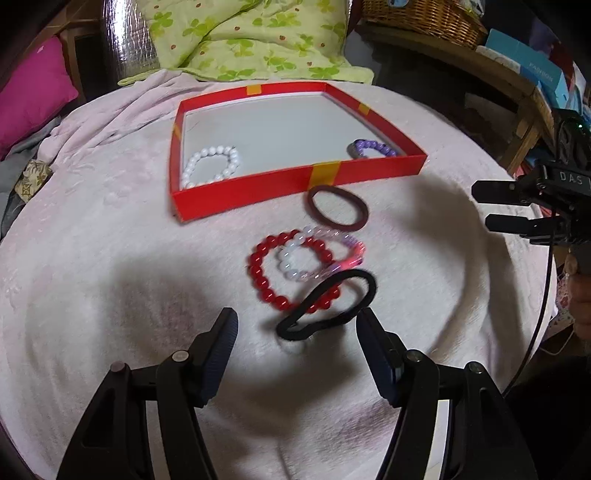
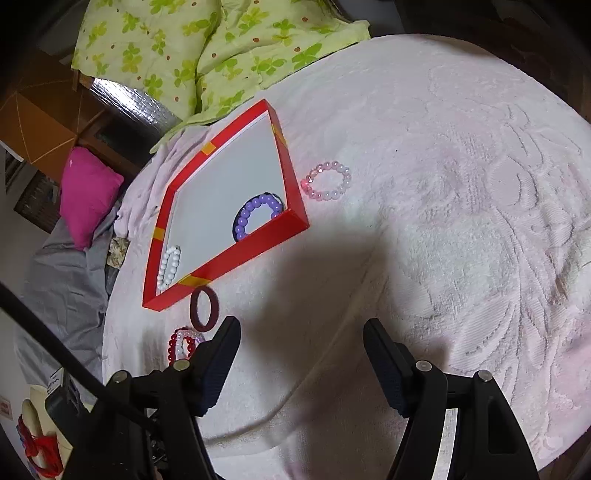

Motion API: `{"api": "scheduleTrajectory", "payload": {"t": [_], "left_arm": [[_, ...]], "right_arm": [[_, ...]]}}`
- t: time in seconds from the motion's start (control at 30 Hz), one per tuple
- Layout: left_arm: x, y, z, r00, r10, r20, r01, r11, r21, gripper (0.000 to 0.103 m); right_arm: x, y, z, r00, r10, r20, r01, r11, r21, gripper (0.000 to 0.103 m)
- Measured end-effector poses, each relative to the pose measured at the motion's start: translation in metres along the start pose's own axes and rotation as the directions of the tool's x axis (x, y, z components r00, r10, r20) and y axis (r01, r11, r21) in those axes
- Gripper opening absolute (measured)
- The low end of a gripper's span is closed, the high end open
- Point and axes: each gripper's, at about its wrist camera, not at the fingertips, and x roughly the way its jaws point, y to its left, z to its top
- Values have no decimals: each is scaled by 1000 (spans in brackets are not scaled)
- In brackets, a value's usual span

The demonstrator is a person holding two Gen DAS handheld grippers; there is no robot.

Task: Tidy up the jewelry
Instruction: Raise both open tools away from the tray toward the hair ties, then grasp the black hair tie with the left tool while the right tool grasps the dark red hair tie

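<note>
A shallow red box [image 1: 240, 194] [image 2: 258, 240] lies on the pale pink blanket, with a white bead bracelet [image 1: 210, 164] [image 2: 169, 266] and a purple bead bracelet [image 1: 373, 147] [image 2: 255, 214] inside. In front of it lie a maroon hair tie [image 1: 338, 210] [image 2: 204, 309], a red bead bracelet [image 1: 269, 280] [image 2: 177, 345], a pale pink-white bracelet [image 1: 321, 258] overlapping it, and a black hair tie [image 1: 325, 306]. My left gripper [image 1: 297, 328] hangs open just before the black tie. My right gripper [image 2: 301, 334] [image 1: 496, 208] is open over bare blanket. A pink bead bracelet [image 2: 327, 181] lies right of the box.
A green floral quilt [image 1: 251, 37] [image 2: 192, 48] lies behind the box. A magenta pillow [image 1: 33, 92] [image 2: 88, 195] sits at the left. A wicker basket [image 1: 424, 18] and blue boxes [image 1: 532, 70] stand on a wooden shelf at the right. A hand [image 1: 581, 302] holds the right gripper.
</note>
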Motion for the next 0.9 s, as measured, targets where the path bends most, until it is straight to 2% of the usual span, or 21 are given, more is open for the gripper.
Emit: {"api": "scheduleTrajectory", "payload": {"t": [0.33,0.43,0.5,0.7,0.9], "left_arm": [[8,-6,6,1000,-7,3,7,1000,1,67],[9,-7,6,1000,-29,4,29,1000,12,59],[9,-9,5,999,-39,3,39,999,27,43],[9,-10,5,996,-92,0,92,995,29,18],[4,-16,2,990,-142,1,142,989,53,14]], "right_arm": [[-3,-3,0,1000,1,1,-1,1000,5,73],[-3,-1,-1,1000,4,2,-4,1000,-1,73],[-2,0,-1,1000,5,2,-5,1000,-2,73],[2,7,-2,1000,13,3,-13,1000,-13,73],[14,30,-6,999,41,2,-41,998,-52,73]]}}
